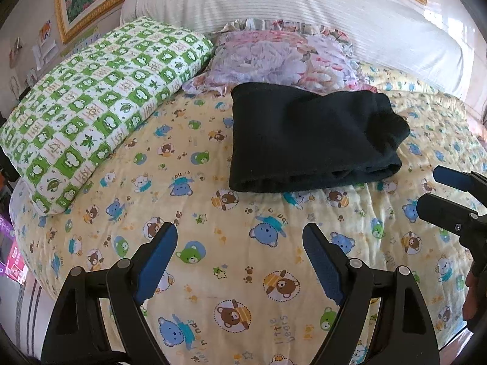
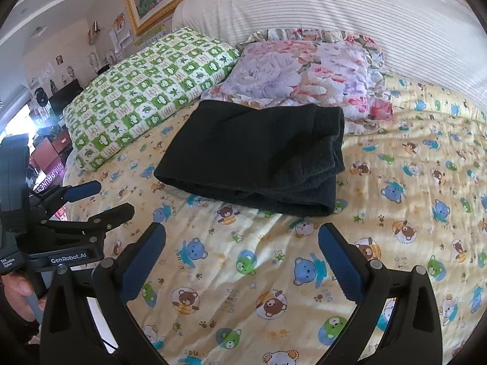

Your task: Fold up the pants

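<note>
Left wrist view: left gripper [image 1: 240, 240], jaws spread wide and holding nothing, above a yellow bear-print quilt [image 1: 231, 273]; black pants [image 1: 304, 140] lie folded in a compact stack on the quilt just beyond it, far edge touching a floral pillow [image 1: 274, 57], with a green-and-white checked pillow [image 1: 100, 97] to their left and the right gripper [image 1: 438, 188] at the right edge, jaws parted and empty. Right wrist view: right gripper [image 2: 242, 238], jaws spread, empty, short of the pants [image 2: 258, 152]; left gripper [image 2: 103, 197] at left, a white ribbed headboard [image 2: 334, 6] behind the pillows.
</note>
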`<action>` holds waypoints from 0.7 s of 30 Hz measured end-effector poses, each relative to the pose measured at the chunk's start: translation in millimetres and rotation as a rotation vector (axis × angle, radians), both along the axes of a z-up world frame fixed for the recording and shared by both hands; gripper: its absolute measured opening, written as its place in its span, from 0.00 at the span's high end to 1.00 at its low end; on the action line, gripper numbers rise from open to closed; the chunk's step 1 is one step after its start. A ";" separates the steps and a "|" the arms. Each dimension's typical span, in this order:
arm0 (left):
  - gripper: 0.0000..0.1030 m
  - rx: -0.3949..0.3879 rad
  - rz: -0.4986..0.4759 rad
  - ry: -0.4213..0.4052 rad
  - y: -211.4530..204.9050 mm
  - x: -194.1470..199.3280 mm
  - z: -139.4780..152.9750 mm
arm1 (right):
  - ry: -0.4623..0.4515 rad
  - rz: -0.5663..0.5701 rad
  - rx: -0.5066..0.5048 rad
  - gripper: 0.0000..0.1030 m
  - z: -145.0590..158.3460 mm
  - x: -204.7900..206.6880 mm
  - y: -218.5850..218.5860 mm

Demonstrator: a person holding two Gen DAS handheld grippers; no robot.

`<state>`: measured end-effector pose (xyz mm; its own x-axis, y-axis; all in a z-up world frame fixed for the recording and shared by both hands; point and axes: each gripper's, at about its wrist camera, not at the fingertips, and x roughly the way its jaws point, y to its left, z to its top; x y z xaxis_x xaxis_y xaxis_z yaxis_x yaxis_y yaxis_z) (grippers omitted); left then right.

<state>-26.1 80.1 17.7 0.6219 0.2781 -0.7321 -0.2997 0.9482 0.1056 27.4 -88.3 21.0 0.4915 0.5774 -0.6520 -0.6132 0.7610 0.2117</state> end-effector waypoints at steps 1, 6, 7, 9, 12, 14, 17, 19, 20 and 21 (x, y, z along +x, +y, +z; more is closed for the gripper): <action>0.18 -0.001 0.001 0.003 0.5 0.9 -1.0 | 0.003 0.000 -0.002 0.02 -1.2 1.1 0.3; 0.18 -0.005 0.012 0.020 3.3 4.8 -6.9 | 0.009 0.004 -0.005 0.02 -4.3 5.5 2.0; 0.18 -0.006 0.014 0.023 4.3 5.8 -8.0 | 0.009 0.005 -0.006 0.02 -4.8 6.1 2.6; 0.18 -0.006 0.019 0.027 6.3 8.2 -10.3 | 0.009 0.005 -0.007 0.02 -5.7 8.4 3.9; 0.18 -0.005 0.024 0.033 9.3 11.6 -13.5 | 0.014 0.007 -0.006 0.02 -7.1 10.8 5.2; 0.18 -0.009 0.027 0.039 12.2 14.6 -16.5 | 0.018 0.008 -0.009 0.02 -8.8 14.1 7.1; 0.18 -0.011 0.032 0.047 14.4 18.5 -20.1 | 0.023 0.013 -0.013 0.02 -11.0 18.3 9.5; 0.18 -0.014 0.033 0.053 15.6 21.8 -22.6 | 0.025 0.016 -0.016 0.02 -12.5 21.0 11.1; 0.18 -0.014 0.034 0.056 15.8 23.1 -23.6 | 0.028 0.017 -0.017 0.02 -13.4 22.7 11.7; 0.18 -0.015 0.034 0.058 16.1 25.2 -24.9 | 0.029 0.018 -0.018 0.02 -14.0 23.7 12.1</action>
